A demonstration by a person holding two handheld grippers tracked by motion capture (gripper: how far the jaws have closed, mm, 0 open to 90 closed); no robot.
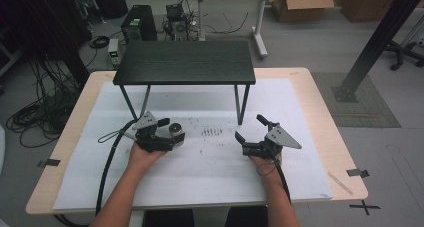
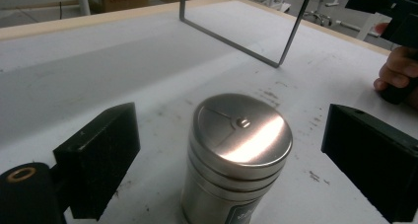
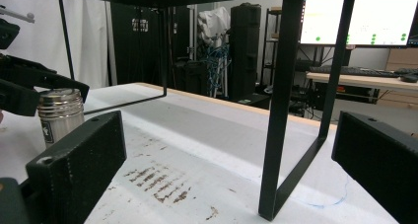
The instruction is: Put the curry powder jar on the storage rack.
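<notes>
Left tongs (image 2: 231, 155) are spread wide w/ a steel canister (image 2: 235, 157) standing upright between the jaws, gaps both sides, not gripped; it sits on the white sheet (image 1: 210, 162) left of centre on the table (image 1: 320, 112). Right tongs (image 1: 248, 130) are released too, holding nothing, pointing left near the black shelf stand (image 1: 185, 62), whose leg (image 3: 281, 110) is between the jaws.

A shiny silver tin (image 2: 236, 155) with a dark label stands on a white sheet (image 1: 210, 172) flecked with dark smudges. The shelf (image 1: 185, 62) and both grippers' jaws are black; the table (image 1: 320, 117) edge is pale wood.
</notes>
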